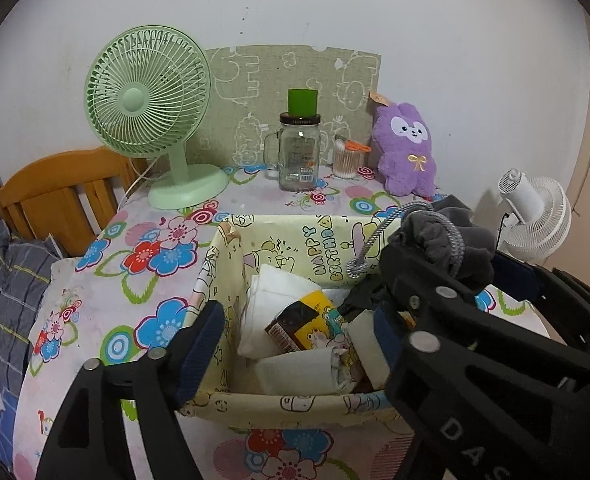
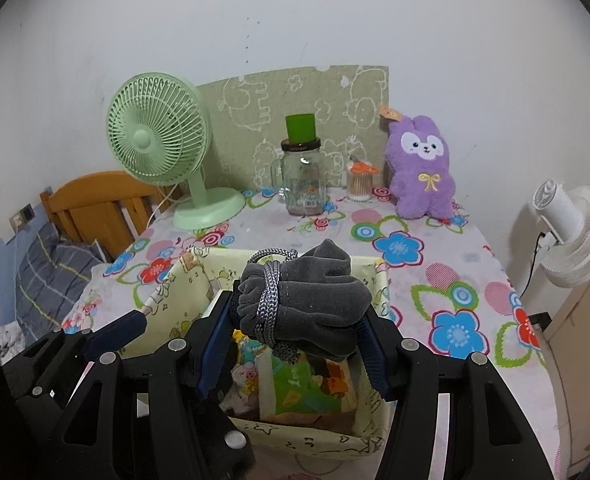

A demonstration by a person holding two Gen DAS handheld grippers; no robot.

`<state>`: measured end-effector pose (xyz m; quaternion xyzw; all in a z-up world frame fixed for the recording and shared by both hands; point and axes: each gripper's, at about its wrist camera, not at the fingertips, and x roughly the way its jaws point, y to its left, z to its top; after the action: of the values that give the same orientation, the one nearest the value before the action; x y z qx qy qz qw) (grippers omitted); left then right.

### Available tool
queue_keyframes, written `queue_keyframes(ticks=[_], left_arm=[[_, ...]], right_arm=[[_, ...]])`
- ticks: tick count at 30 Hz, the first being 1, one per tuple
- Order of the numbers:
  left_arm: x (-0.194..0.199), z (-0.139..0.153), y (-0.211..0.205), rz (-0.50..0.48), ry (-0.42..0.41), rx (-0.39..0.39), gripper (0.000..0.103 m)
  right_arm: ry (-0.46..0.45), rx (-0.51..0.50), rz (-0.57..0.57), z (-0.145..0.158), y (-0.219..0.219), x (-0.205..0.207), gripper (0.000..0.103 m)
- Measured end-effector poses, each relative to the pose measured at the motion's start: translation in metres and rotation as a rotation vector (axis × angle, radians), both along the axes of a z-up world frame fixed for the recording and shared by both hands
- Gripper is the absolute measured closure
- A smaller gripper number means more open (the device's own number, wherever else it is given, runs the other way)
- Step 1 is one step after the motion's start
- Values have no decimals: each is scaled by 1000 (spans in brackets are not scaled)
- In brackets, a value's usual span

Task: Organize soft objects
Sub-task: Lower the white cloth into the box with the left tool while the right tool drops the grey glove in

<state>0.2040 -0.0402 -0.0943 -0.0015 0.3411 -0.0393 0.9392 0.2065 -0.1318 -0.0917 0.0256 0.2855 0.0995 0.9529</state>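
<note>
My right gripper [image 2: 295,320] is shut on a grey velvet drawstring pouch [image 2: 315,296], its grey cord wound around it. The pouch hangs just above a yellow "Happy Birthday" fabric basket [image 2: 175,280]. In the left wrist view the same pouch [image 1: 447,244] sits at the right, over the basket's [image 1: 279,404] right side. My left gripper [image 1: 297,312] stands open, its blue pads straddling the basket's inside and gripping nothing. Below it lie white tissue packs [image 1: 279,292] and a yellow-and-brown packet [image 1: 299,324]. A purple plush rabbit [image 1: 407,152] sits upright at the table's back right.
On the flowered tablecloth [image 1: 107,304] stand a green desk fan [image 1: 147,104], a glass mug jar with a green cup on top [image 1: 299,152] and a cotton swab holder [image 1: 347,160]. A white fan [image 2: 571,232] is off the right edge. A wooden headboard [image 1: 55,196] and bedding lie left.
</note>
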Motion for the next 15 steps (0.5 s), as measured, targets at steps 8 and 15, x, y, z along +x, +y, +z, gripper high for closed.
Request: queue_keyframes(ticks=[8,15], left_arm=[[1,1,2,4,-6,1,13],[10,3,5,18,-12,17,10]], right_arm=[[1,6,6,-2,5,4,42],[-12,26,35,-1,9,16,42]])
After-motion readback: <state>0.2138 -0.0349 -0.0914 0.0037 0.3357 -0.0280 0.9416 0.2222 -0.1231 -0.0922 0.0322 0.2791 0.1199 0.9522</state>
